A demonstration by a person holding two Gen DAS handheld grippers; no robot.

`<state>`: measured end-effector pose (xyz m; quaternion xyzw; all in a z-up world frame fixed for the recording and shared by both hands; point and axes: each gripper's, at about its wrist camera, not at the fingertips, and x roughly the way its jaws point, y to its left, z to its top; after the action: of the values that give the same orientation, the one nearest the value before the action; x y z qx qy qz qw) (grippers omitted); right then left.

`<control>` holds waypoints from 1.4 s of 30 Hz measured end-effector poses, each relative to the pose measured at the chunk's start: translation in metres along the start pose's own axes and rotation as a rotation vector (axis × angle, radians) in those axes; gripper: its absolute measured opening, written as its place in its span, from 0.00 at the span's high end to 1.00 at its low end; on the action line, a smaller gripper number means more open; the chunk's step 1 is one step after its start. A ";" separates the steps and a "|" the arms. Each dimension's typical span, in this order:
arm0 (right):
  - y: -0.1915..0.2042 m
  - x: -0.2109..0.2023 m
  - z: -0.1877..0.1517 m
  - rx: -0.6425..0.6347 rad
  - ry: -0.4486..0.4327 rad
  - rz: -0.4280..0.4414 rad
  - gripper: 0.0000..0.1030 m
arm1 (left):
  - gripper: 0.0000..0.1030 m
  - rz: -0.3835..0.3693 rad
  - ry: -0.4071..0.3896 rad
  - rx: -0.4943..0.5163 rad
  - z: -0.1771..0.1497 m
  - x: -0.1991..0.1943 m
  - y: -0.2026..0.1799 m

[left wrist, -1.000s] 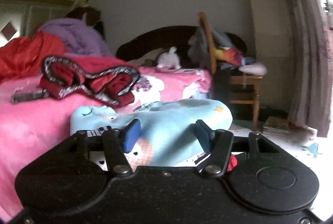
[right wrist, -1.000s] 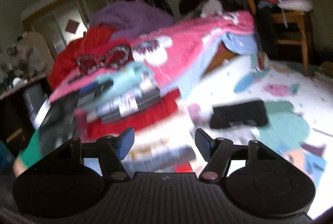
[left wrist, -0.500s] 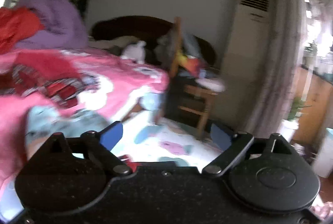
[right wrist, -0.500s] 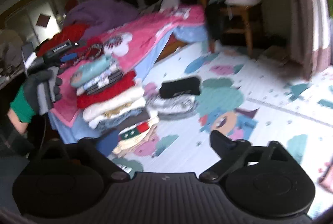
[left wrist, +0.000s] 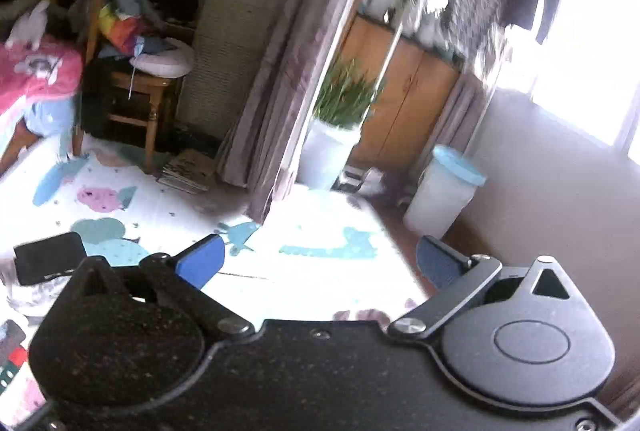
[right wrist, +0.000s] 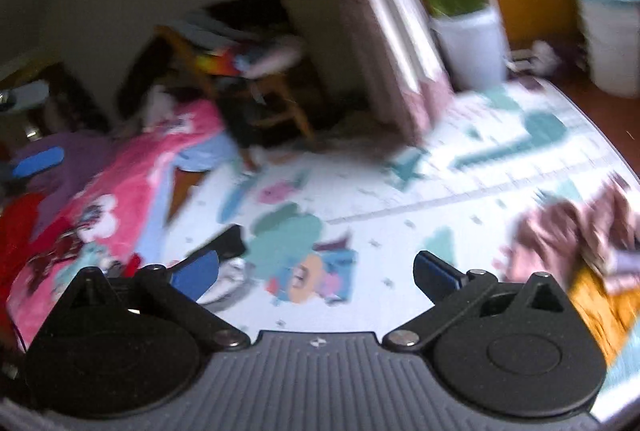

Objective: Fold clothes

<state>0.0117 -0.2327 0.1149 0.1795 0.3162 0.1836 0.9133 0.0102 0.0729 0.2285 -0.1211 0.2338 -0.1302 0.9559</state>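
Left gripper (left wrist: 320, 263) and right gripper (right wrist: 316, 273) both spread wide, grasping nothing, held level above the play mat (right wrist: 400, 191) at frame centre

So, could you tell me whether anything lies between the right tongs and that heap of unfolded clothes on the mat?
Nothing visible does. The open right tongs face bare play mat; the clothes heap lies off to their right.

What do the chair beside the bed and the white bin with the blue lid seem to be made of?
The chair looks like varnished wood: warm orange-brown, turned legs, slight sheen. The bin looks like plastic: smooth, slightly translucent white wall under a light blue lid. Neither can be confirmed from this distance.
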 end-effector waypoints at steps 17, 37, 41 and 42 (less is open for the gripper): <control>-0.036 0.054 -0.066 -0.048 0.194 -0.336 0.00 | 0.00 0.250 0.440 0.081 -0.167 0.131 -0.003; -0.031 0.079 -0.086 -0.035 0.312 -0.331 0.00 | 0.00 0.300 0.467 0.092 -0.200 0.125 -0.004; -0.032 0.082 -0.090 -0.039 0.326 -0.332 0.00 | 0.01 0.299 0.477 0.064 -0.205 0.124 0.001; -0.031 0.082 -0.091 -0.041 0.330 -0.331 0.00 | 0.00 0.303 0.476 0.064 -0.205 0.123 0.002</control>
<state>0.0202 -0.2035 -0.0075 0.0742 0.4828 0.0645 0.8702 0.0180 0.0020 0.0004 -0.0208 0.4631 -0.0181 0.8859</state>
